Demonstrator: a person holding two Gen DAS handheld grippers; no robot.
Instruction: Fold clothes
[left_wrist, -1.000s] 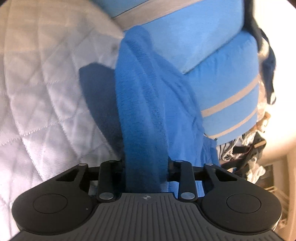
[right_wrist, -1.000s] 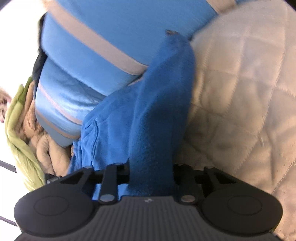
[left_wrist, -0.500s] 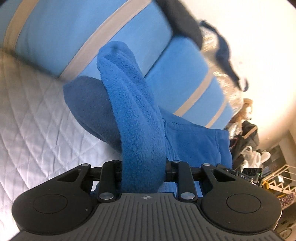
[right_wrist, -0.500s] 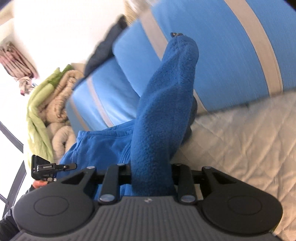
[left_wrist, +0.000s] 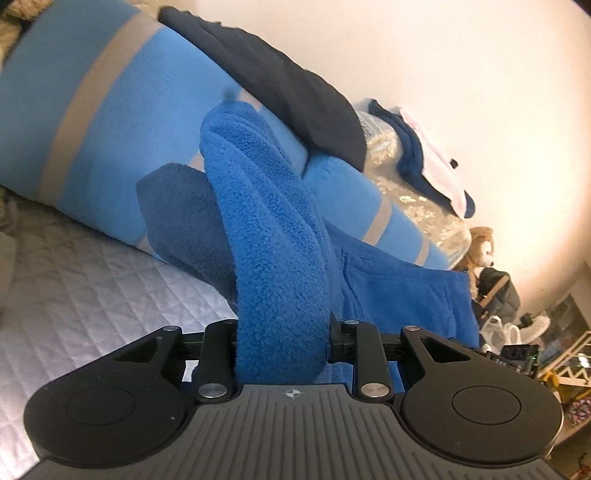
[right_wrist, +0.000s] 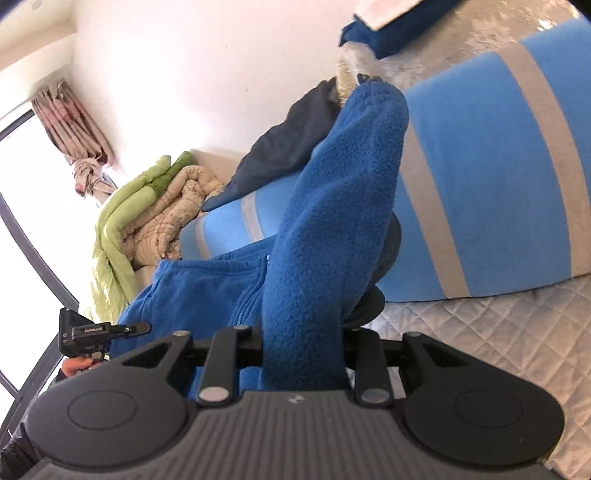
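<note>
A bright blue fleece jacket (left_wrist: 269, 236) is held up between my two grippers over a white quilted bed (left_wrist: 85, 295). My left gripper (left_wrist: 282, 332) is shut on a thick fold of the fleece, which rises ahead and hides the fingertips. The jacket's body (left_wrist: 402, 291) stretches off to the right. In the right wrist view my right gripper (right_wrist: 303, 339) is shut on another bunch of the same fleece jacket (right_wrist: 332, 221), and its zipped front (right_wrist: 207, 291) hangs to the left. The left gripper (right_wrist: 96, 328) and a hand holding it show at the far left there.
Light blue pillows with grey stripes (left_wrist: 85, 110) lie along the bed's back, with a dark navy garment (left_wrist: 295, 92) on top. A green and beige quilt pile (right_wrist: 147, 214) sits by a window and curtain (right_wrist: 70, 125). A plush bear (left_wrist: 480, 247) and clutter stand at right.
Both grippers have lifted and tilted up with the fleece still clamped; the views swung from the quilt toward the pillows, wall and room. The jacket now hangs higher.
</note>
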